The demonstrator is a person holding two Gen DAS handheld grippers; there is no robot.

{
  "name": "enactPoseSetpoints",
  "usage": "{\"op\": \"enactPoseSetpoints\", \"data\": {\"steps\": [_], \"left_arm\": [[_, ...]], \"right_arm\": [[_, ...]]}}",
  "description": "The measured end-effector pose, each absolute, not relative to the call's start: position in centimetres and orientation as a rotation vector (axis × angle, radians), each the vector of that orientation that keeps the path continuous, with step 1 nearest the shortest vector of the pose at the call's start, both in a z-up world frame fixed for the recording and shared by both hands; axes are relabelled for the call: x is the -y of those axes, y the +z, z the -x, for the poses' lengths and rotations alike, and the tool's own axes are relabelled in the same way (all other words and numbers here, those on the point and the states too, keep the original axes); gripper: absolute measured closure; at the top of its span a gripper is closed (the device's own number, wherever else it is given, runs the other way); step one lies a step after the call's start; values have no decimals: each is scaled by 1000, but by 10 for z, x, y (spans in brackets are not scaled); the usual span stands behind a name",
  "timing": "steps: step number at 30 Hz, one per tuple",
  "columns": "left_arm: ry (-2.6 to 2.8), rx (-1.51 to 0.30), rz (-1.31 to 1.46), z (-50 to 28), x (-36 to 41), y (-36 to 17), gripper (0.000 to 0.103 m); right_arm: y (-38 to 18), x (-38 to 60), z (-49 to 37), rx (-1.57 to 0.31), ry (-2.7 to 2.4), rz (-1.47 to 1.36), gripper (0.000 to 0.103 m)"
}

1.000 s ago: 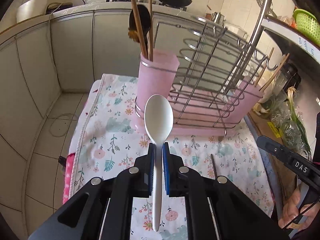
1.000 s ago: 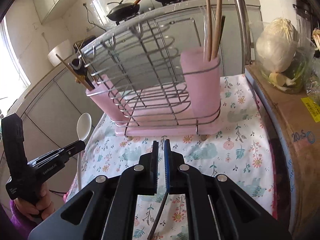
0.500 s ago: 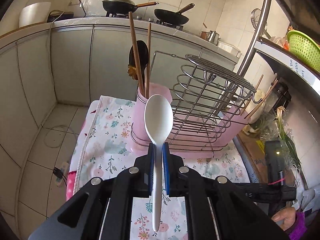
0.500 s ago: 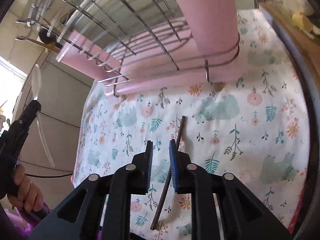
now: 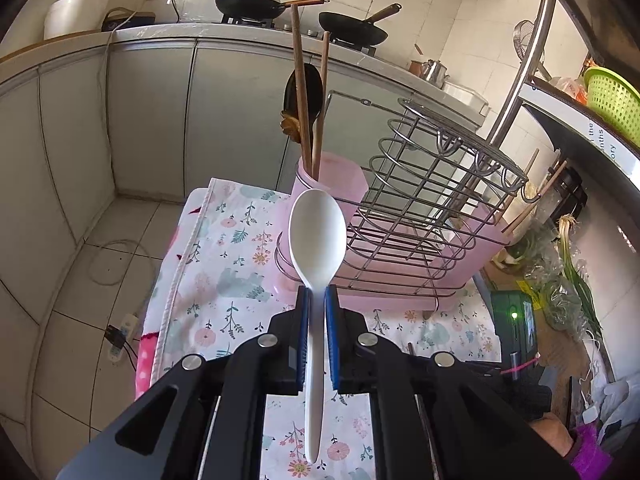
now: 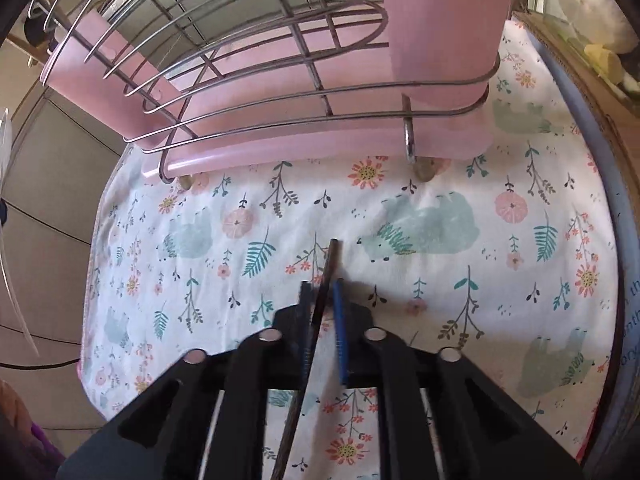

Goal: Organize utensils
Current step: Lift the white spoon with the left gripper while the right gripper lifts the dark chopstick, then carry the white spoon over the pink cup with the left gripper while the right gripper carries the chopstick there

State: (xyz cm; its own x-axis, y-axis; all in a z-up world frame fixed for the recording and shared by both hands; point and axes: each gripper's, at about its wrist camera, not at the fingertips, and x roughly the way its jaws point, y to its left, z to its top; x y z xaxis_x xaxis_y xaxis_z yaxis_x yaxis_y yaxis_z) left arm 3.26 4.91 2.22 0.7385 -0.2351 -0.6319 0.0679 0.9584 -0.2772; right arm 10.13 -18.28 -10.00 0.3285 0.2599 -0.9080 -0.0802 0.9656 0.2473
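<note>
Left gripper [image 5: 316,300] clamps white spoon [image 5: 317,236] by its handle; right gripper [image 6: 322,292] open, its fingers straddling dark chopstick [image 6: 326,276] lying on floral cloth [image 6: 440,220].

Bright daylight fills the kitchen, glinting off the wire rack [image 5: 432,200] and whitening the spoon [image 5: 317,236]. Both views bulge and darken at the corners. The right view is softly blurred, with a short shadow on the floral cloth [image 6: 440,216].
</note>
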Motion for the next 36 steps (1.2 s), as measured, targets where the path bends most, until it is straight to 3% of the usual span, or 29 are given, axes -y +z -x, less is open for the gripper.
{"op": "enactPoseSetpoints", "data": {"steps": [6, 20, 27, 36], "left_arm": [[-174, -679, 273, -30, -54, 30, 95], [-231, -352, 303, -55, -38, 111, 95], [-183, -237, 314, -94, -37, 126, 95], [-138, -174, 281, -131, -32, 107, 95]], "right_arm": [[-66, 199, -77, -1047, 270, -242, 98], [113, 260, -49, -366, 276, -256, 98], [132, 269, -80, -171, 245, -231, 98], [125, 263, -126, -71, 176, -136, 98]]}}
